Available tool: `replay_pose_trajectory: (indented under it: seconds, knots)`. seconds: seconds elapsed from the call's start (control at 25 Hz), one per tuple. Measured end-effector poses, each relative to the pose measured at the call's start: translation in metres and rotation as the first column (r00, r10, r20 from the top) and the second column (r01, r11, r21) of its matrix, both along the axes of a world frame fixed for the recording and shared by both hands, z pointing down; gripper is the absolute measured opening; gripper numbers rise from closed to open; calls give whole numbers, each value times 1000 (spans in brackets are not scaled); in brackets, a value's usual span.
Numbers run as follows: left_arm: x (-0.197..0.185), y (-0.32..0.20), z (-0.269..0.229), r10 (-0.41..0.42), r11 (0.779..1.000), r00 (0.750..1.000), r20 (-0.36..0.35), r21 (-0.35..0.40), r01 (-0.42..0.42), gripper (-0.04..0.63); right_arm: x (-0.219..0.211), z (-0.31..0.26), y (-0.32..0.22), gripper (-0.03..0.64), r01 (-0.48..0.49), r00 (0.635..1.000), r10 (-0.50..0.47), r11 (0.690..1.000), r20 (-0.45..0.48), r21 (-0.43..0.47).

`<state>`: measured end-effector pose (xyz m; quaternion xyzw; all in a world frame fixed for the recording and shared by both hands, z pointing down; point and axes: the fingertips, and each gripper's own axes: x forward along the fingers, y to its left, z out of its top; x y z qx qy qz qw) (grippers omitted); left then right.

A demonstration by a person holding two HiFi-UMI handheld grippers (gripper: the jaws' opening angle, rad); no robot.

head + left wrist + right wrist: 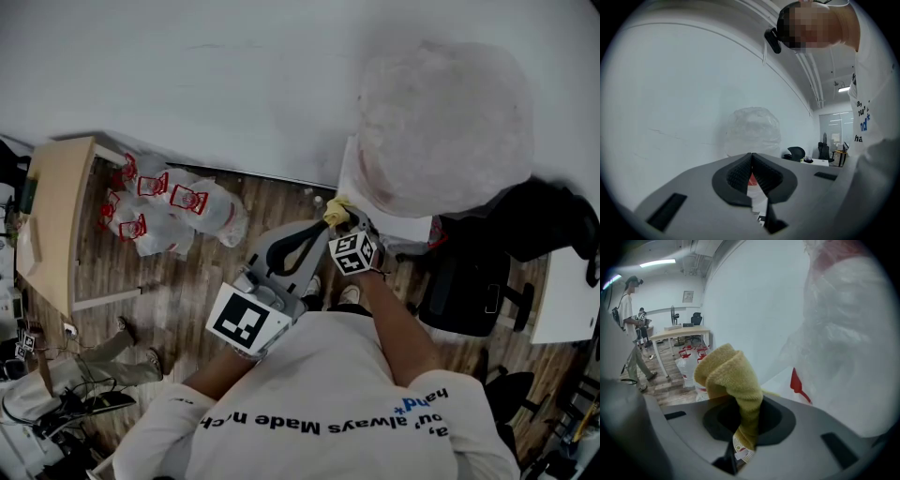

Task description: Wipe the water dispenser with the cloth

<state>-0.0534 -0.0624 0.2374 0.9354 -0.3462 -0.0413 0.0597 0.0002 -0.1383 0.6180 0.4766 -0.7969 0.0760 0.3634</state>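
Beside water dispenser (441,131), my right gripper (745,427) pinches cloth (729,376), bunched for wiping; left gripper (752,176) closed, empty, held clear.

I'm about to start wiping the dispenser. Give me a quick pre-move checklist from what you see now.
1. Cloth gripped: ok. The right gripper has its jaws shut on the yellow cloth.
2. Cloth overhang for wiping: ok. A folded wad sticks out past the jaws.
3. Cloth touching the water dispenser: cannot tell; it is close.
4. Left gripper out of the way: ok. Jaws together, empty, held back.
5. Path clear: not ok. The red tap juts out beside the cloth.
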Motion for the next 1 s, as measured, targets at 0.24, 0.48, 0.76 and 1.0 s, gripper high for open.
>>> replay_pose_trajectory:
  seconds: [0.24, 0.48, 0.76, 1.0]
  knots:
    - [0, 0, -2, -2, 1000, 1000, -2, -1, 2, 18, -3, 0, 9, 60, 8, 1000, -8, 1000, 2, -4]
    - [2, 1, 0, -9, 1000, 1000, -3, 1, 9, 18, -3, 3, 17, 60, 7, 1000, -7, 1000, 10, -1]
    - [-1, 1, -6, -9, 1000, 1000, -6, 8, 9, 18, -5, -2, 15, 61, -10, 1000, 11, 1000, 30, -20]
    - [1, 5, -3, -4, 1000, 1000, 2, 7, 4, 18, 12, -32, 3, 63, -66, 997, 63, 995, 43, 72]
